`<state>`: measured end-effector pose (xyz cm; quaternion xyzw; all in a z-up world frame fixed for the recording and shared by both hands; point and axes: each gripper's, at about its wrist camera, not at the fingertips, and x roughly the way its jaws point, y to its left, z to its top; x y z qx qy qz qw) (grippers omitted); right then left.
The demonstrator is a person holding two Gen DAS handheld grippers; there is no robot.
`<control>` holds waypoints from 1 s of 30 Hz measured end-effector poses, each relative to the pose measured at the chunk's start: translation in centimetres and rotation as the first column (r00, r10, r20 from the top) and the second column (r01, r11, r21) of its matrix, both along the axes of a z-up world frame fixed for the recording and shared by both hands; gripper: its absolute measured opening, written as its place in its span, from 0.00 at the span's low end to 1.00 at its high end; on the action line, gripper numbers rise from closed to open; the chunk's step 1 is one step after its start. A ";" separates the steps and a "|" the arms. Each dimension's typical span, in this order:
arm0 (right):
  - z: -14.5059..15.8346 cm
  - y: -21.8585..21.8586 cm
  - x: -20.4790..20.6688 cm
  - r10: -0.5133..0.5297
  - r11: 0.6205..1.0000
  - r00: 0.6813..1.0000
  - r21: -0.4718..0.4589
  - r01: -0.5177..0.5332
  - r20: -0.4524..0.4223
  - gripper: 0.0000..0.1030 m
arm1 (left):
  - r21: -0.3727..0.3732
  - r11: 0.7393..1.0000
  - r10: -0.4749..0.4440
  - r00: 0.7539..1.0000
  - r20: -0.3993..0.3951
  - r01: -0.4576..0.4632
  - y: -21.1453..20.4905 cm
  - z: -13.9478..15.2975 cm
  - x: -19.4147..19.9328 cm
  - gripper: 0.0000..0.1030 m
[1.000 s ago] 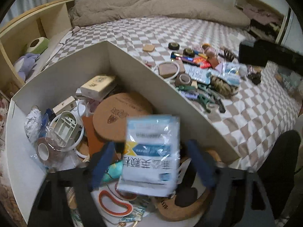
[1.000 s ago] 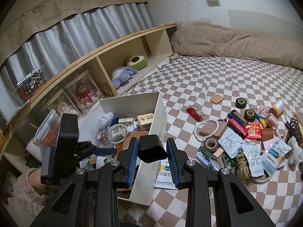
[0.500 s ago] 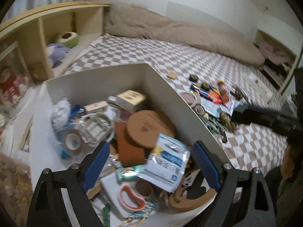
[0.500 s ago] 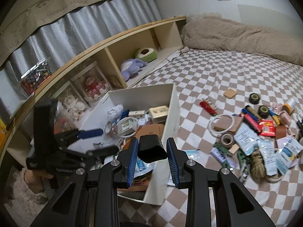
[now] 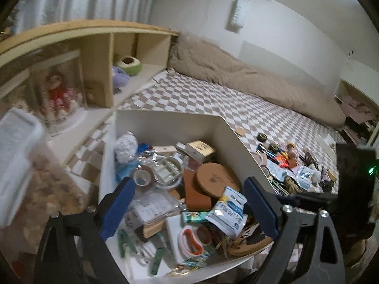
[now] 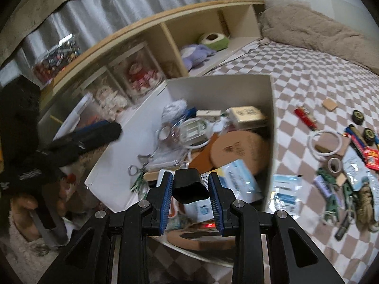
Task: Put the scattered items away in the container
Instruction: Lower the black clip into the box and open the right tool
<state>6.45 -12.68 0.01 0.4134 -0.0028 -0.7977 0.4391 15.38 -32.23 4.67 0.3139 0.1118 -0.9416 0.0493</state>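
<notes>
shelf [image 6: 151,30]: at 11 o'clock
doll [image 6: 139,75]: in shelf case
blanket [image 6: 315,30]: beige, at 2 o'clock
curtain [image 6: 118,4]: grey, at 12 o'clock

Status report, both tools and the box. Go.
Left tool open, nothing between its pads, jaws just widened. Right tool shut on black block over white box. Nothing blocking the drop.
</notes>
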 end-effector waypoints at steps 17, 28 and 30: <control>-1.4 -8.6 2.2 0.172 0.985 0.983 -0.013 -0.172 0.065 0.30 | -0.105 0.981 0.147 0.979 -0.138 -0.162 -2.1 3.2 6.1 1.00; -1.6 -9.0 1.9 0.142 0.990 0.986 -0.036 -0.139 0.091 0.82 | -0.137 0.972 0.170 0.973 -0.156 -0.192 -1.9 3.6 7.3 1.00; -1.4 -8.7 1.9 0.130 0.991 0.989 -0.025 -0.129 0.077 0.85 | -0.129 0.973 0.172 0.973 -0.156 -0.193 -1.8 3.6 7.2 1.00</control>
